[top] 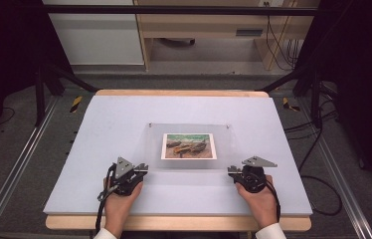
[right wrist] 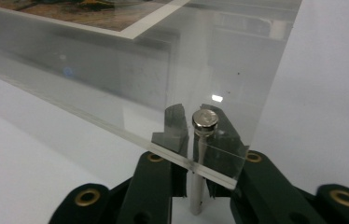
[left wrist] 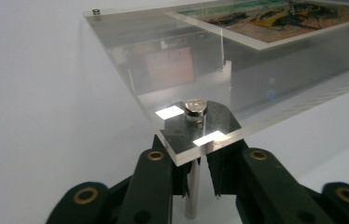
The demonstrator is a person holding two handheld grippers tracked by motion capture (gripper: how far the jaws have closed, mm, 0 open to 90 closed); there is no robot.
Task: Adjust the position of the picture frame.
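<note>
High view: both tools at acrylic frame near corners, white table around.

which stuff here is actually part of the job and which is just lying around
In the job: clear frame with the picture in it, its corner posts, left gripper, right gripper.

Lying about: yellow-black tape on the floor, cables, wooden desk behind.

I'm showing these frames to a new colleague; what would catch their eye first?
A clear acrylic frame lies mid-table, with a colourful painted picture under its top sheet. At each near corner a gripper, left and right, has its jaws on either side of a metal standoff post capped by a silver screw head.
</note>
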